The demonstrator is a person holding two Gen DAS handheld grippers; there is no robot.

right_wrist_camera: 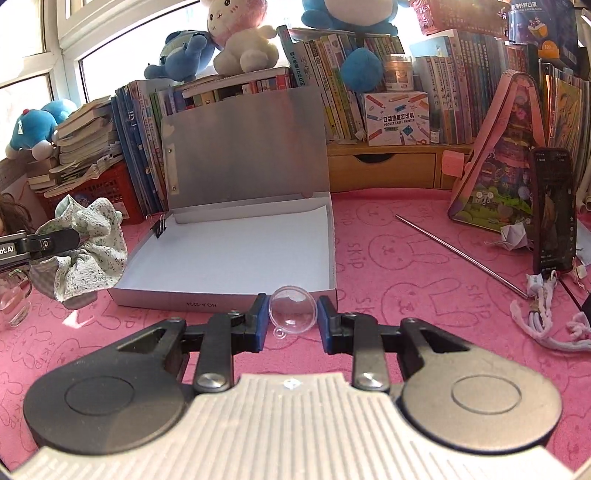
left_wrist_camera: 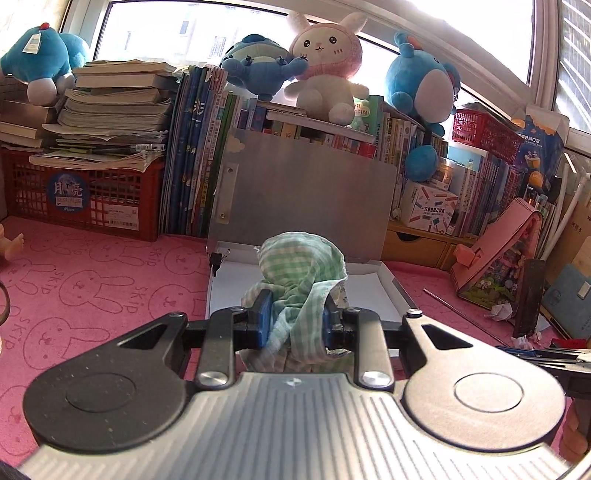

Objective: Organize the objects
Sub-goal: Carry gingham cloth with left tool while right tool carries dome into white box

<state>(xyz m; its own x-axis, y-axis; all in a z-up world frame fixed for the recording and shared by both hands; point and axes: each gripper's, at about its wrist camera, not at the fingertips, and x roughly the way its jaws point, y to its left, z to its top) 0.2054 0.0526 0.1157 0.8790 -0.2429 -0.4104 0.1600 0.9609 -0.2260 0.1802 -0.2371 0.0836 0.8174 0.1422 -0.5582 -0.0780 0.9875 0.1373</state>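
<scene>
A counter [right_wrist_camera: 424,258] covered by a pink mat printed with rabbit outlines and the word "SKIP" is shown beneath a wide window [left_wrist_camera: 155,33], through which strong daylight is admitted. White window frames [left_wrist_camera: 543,55] are seen at the right and left. Along the sill, upright rows of books [right_wrist_camera: 461,92] and a leaning pile of books [left_wrist_camera: 114,99] are arranged, the pile resting on a red plastic crate [left_wrist_camera: 92,195]. Blue plush toys [left_wrist_camera: 417,88] and a pink-and-white plush rabbit [left_wrist_camera: 325,70] are seated on top of the books. A small wooden drawer unit [right_wrist_camera: 380,166] is placed under the right-hand row.
</scene>
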